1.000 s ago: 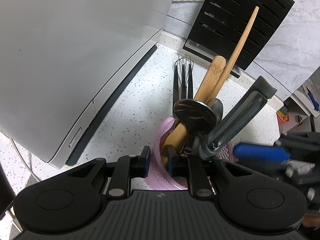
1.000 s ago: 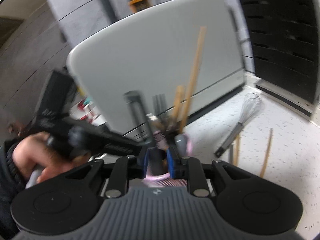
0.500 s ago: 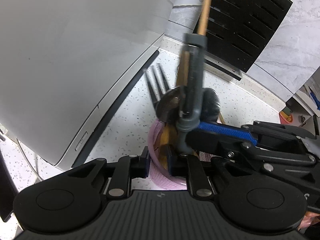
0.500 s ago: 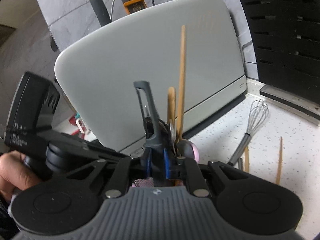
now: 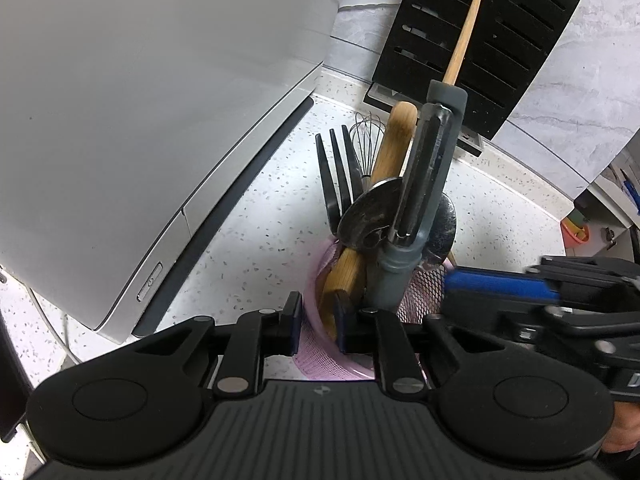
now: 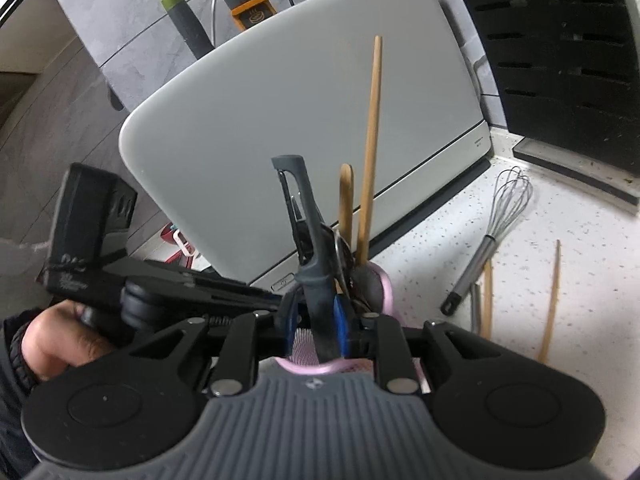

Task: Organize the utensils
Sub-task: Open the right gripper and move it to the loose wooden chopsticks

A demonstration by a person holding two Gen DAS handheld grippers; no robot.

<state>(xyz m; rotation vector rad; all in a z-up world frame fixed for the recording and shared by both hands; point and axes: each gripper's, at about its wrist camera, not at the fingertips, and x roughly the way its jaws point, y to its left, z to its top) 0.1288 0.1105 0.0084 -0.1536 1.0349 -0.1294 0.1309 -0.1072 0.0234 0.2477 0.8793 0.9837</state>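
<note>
While the pink cup (image 5: 311, 280) at 6 o'clock is clamped at its rim by the left tongs (image 5: 316, 322), the peeler (image 5: 424, 184) is seen leaning among crowded utensils, so the cup could be tipped. From the right wrist, the right tongs (image 6: 314, 320) are seen opening around the peeler's handle at 6 o'clock, which could be dragged back out if snagged.

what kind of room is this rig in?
Most likely a home kitchen counter: a speckled white countertop with a whisk lying on it, a pink mesh utensil holder full of cooking tools, and a black slotted knife block against the marbled wall.
</note>
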